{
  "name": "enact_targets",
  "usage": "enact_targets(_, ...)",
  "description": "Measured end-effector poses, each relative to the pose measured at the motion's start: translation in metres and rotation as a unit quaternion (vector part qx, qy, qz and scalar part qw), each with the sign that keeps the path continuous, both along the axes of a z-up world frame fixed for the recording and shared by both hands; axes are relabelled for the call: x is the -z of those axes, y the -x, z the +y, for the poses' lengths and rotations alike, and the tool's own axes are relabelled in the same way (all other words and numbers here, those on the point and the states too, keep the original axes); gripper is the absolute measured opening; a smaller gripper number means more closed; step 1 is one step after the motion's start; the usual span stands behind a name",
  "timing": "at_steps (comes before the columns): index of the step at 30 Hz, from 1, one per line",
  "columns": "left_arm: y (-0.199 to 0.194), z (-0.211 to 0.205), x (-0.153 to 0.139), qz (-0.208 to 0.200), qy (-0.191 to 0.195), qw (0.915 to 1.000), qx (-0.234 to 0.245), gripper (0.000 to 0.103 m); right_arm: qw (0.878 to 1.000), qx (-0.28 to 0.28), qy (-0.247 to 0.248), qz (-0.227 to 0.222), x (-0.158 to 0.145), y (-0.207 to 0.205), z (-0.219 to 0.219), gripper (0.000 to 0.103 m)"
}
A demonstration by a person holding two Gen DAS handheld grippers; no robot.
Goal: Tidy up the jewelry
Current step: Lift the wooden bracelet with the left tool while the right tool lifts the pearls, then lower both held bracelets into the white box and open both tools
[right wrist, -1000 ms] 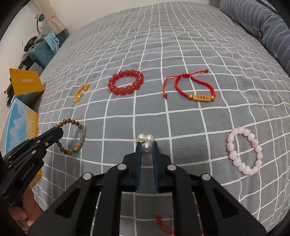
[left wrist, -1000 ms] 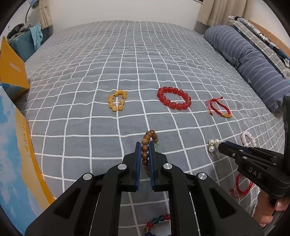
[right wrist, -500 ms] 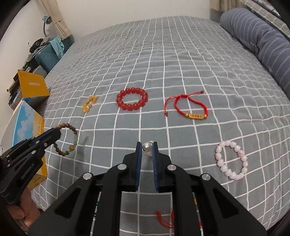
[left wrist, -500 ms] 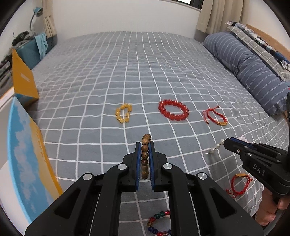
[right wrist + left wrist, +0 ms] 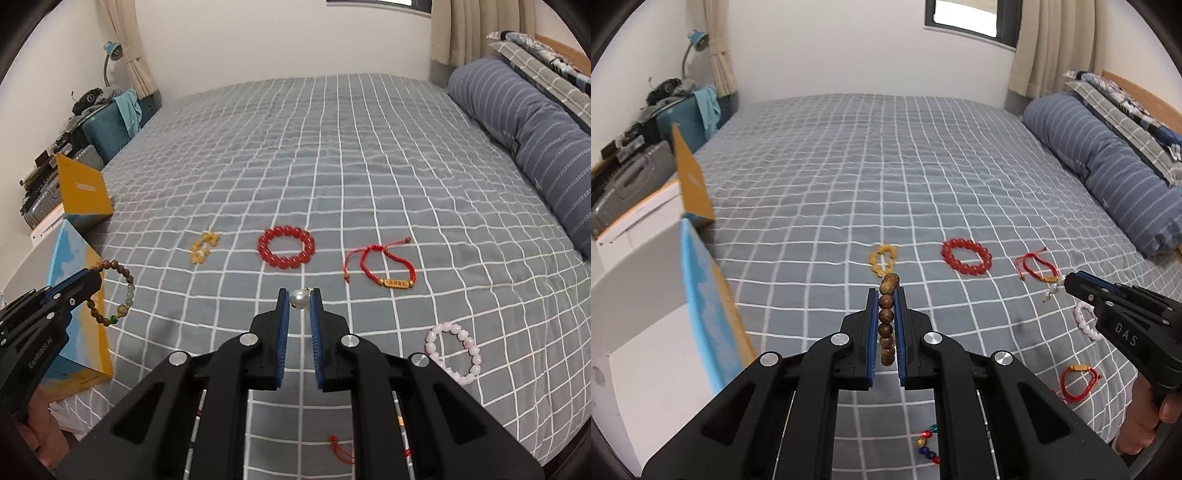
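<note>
Grey checked bedspread [image 5: 332, 166] below both grippers. Left gripper [image 5: 886, 295] clamps the wooden bracelet [image 5: 887, 317]; right gripper [image 5: 299, 297] pinches a pearl piece [image 5: 299, 298], red bead bracelet [image 5: 286, 246] at twelve o'clock

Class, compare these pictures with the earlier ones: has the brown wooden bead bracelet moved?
Yes. The brown wooden bead bracelet, clamped in the left hand-held gripper, has risen off the grey checked bedspread and now hangs beside the blue-and-yellow box.
</note>
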State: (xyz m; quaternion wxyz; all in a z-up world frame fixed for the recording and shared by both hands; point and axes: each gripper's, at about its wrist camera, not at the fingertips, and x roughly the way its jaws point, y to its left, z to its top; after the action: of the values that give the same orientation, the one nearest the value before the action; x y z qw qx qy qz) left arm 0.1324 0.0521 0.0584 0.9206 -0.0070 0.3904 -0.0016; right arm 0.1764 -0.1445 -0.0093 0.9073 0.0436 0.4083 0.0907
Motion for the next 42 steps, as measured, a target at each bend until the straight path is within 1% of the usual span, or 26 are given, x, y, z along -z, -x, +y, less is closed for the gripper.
enact_targets(5, 0.012, 0.02, -0.022, -0.017, -0.005, 0.9995, -0.026, 0.008, 1.0, -0.01, 0.007, -0.022, -0.023, 0.01, 0.021, 0.011)
enact_targets(9, 0.022, 0.041, -0.037, -0.027, -0.001, 0.9986, -0.045, 0.008, 0.999, -0.025, 0.011, -0.033, -0.039, 0.014, 0.044, 0.011)
enact_targets(15, 0.037, 0.084, -0.056, -0.039, 0.013, 0.996, -0.079, 0.008, 0.997, -0.063, 0.012, -0.048, -0.059, 0.02, 0.099, 0.011)
enact_targets(20, 0.058, 0.124, -0.068, -0.054, 0.006, 0.991, -0.122, 0.008, 0.994, -0.095, 0.007, -0.057, -0.071, 0.026, 0.143, 0.011)
enact_targets(25, 0.079, 0.164, -0.069, -0.054, 0.003, 0.9837, -0.172, 0.008, 0.989, -0.133, 0.002, -0.065, -0.081, 0.035, 0.193, 0.011)
enact_targets(28, 0.092, 0.191, -0.067, -0.053, -0.002, 0.9762, -0.21, 0.008, 0.985, -0.16, 0.005, -0.068, -0.086, 0.043, 0.225, 0.011)
enact_targets(31, 0.104, 0.206, -0.059, -0.044, 0.0, 0.9732, -0.225, 0.008, 0.98, -0.183, 0.007, -0.072, -0.093, 0.053, 0.251, 0.011)
enact_targets(35, 0.119, 0.227, -0.046, -0.03, 0.013, 0.9693, -0.244, 0.008, 0.974, -0.212, 0.006, -0.074, -0.097, 0.068, 0.283, 0.011)
enact_targets(37, 0.122, 0.232, -0.042, -0.027, 0.016, 0.9671, -0.252, 0.008, 0.972, -0.225, 0.006, -0.072, -0.097, 0.074, 0.295, 0.011)
enact_targets(42, 0.131, 0.241, -0.031, -0.016, 0.017, 0.9646, -0.263, 0.008, 0.965, -0.254, 0.013, -0.067, -0.09, 0.087, 0.323, 0.011)
